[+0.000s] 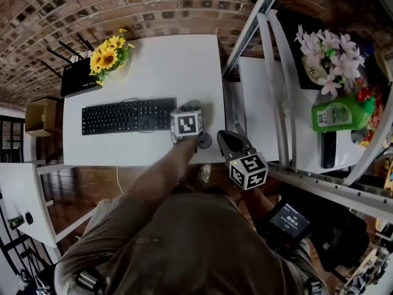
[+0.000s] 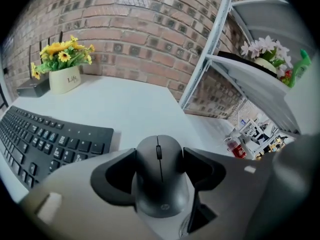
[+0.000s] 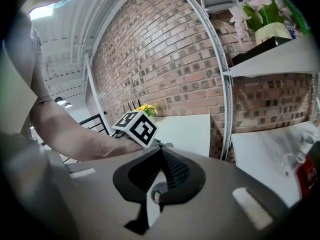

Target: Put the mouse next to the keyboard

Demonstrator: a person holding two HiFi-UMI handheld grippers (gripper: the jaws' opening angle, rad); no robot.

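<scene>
A dark grey mouse (image 2: 160,176) sits between the jaws of my left gripper (image 2: 159,171), with both pads against its sides. It points toward the far wall, low over the white table (image 2: 135,109). The black keyboard (image 2: 45,144) lies just to its left. In the head view my left gripper (image 1: 192,110) is at the right end of the keyboard (image 1: 126,115), and only the mouse's top (image 1: 194,105) shows past the marker cube. My right gripper (image 1: 228,141) hangs off the table's front right corner, jaws together and empty; its tips (image 3: 161,156) meet.
A pot of sunflowers (image 1: 109,55) and a black router (image 1: 77,75) stand at the table's back left. A metal shelf rack (image 1: 270,72) rises to the right, carrying pink flowers (image 1: 328,57) and a green bottle (image 1: 341,112). A brick wall runs behind.
</scene>
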